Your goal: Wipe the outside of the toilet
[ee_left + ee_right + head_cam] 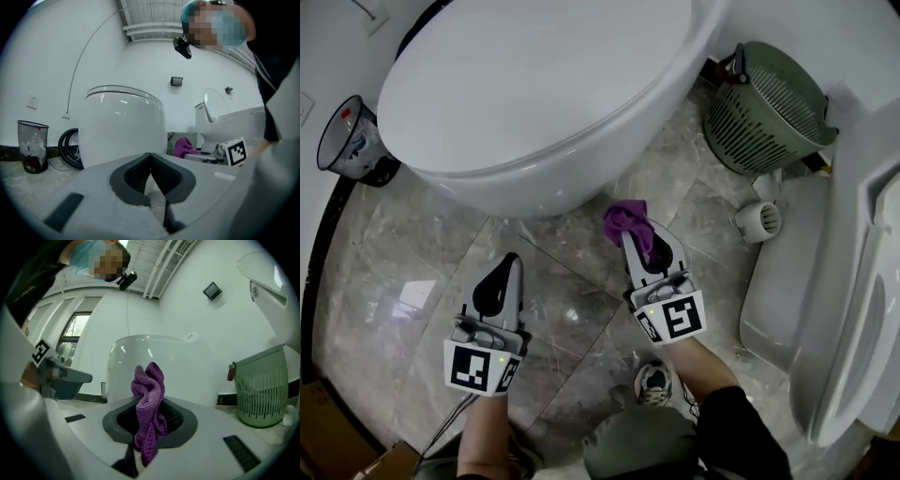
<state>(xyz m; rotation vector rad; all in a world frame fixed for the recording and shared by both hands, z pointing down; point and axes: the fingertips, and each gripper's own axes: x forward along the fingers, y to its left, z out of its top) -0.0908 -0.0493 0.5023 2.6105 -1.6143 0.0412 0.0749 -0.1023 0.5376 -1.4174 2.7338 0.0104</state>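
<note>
The toilet is running off the head view's top edge, and a second toilet is being cut by its right edge. The purple cloth is partly hiding between the jaws of the right gripper. A black hose is lying half hidden behind the toilet.

A grey marble tile floor is carrying everything here. The toilet is standing on it at the middle, with a black mesh bin sitting to its left by the wall and a green basket sitting to its right. A small white round object is lying just below the basket, beside a second toilet. A shoe is resting on the tiles near the bottom edge.
</note>
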